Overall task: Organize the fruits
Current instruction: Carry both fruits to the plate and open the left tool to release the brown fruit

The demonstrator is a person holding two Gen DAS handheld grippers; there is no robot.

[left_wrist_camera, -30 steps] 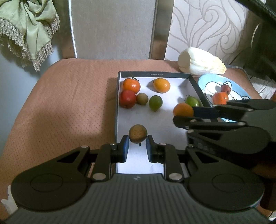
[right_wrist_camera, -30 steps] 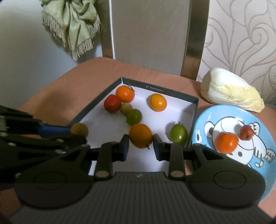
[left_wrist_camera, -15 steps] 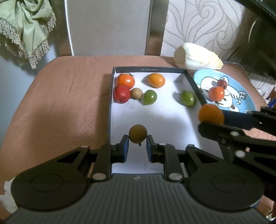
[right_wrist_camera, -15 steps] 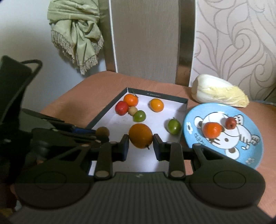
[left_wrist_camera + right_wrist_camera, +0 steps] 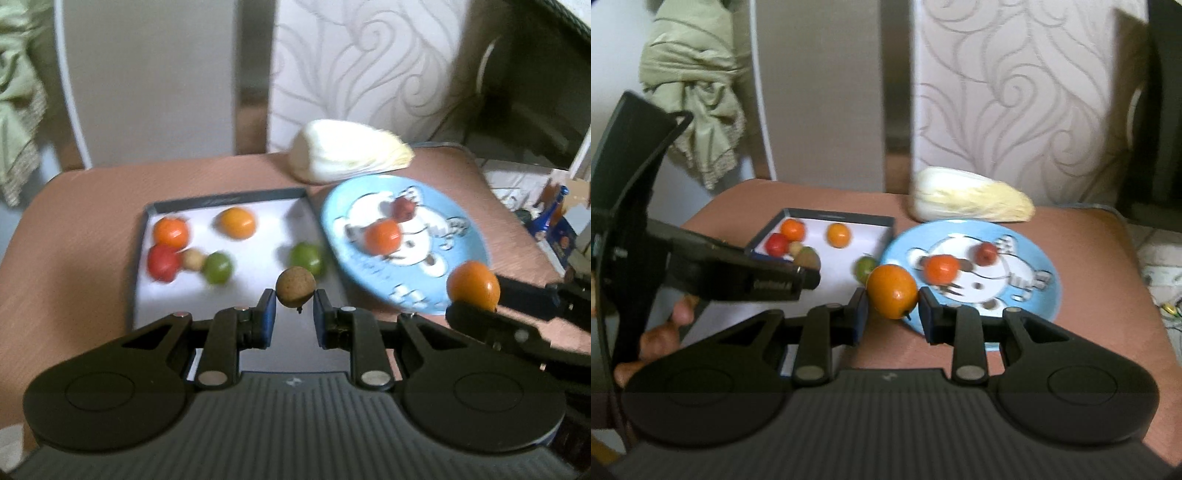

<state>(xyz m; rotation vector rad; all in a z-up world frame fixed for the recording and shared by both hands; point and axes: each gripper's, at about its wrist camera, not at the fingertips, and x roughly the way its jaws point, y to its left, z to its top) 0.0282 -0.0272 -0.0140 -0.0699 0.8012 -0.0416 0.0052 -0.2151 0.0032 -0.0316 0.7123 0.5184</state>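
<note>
My left gripper [image 5: 294,303] is shut on a small brown round fruit [image 5: 295,287], held in the air over the near right part of the white-lined box [image 5: 255,280]. My right gripper [image 5: 893,303] is shut on an orange fruit [image 5: 892,290], above the near left rim of the blue cartoon plate [image 5: 1030,258]. From the left wrist view that orange fruit [image 5: 472,288] hangs near the plate's near right rim [image 5: 476,240]. The plate carries an orange fruit [image 5: 941,268] and a small red one [image 5: 987,253]. The box holds several fruits, red, orange and green.
A pale cabbage [image 5: 347,157] lies behind the plate on the brown padded surface [image 5: 74,236]. A chair back [image 5: 820,92] and a green fringed cloth [image 5: 698,92] rise behind. A hand [image 5: 665,332] holds the left gripper. Clutter [image 5: 554,221] sits off the right edge.
Both grippers have lifted and swung right with their fruits. The orange fruit left the box and now hangs over the plate's near edge. The brown fruit sits nearer the box's right side.
</note>
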